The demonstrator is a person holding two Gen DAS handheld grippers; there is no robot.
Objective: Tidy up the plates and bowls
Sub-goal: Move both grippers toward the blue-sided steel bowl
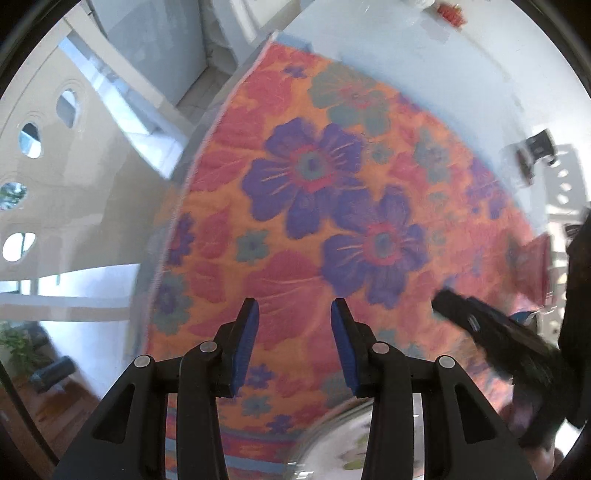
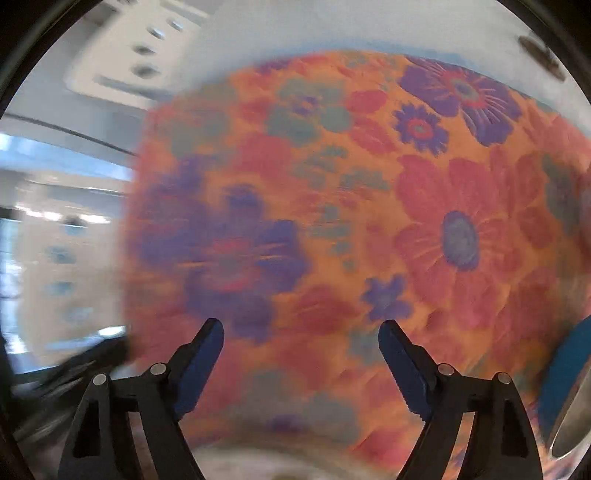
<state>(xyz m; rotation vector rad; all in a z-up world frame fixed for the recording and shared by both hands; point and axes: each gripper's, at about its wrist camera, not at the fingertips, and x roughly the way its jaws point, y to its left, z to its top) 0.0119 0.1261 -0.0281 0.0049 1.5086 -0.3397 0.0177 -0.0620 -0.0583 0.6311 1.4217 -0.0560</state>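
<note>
My left gripper [image 1: 294, 308] is open and empty above an orange floral cloth [image 1: 317, 192]. A white plate with a flower print [image 1: 343, 446] lies just below it at the bottom edge. My right gripper shows as a blurred black shape [image 1: 491, 332] at the right of the left wrist view. In the right wrist view my right gripper [image 2: 301, 328] is open and empty over the same cloth [image 2: 332, 221]. A pale dish [image 2: 280, 463] lies below it, blurred. A blue dish [image 2: 569, 373] and a shiny metal bowl rim [image 2: 570, 417] sit at the right edge.
The cloth covers a white table [image 1: 424, 66]. A small black object [image 1: 535, 147] and a red item [image 1: 448, 13] stand at its far side. The table's left edge [image 1: 192, 155] drops to the room floor. The right wrist view is motion-blurred.
</note>
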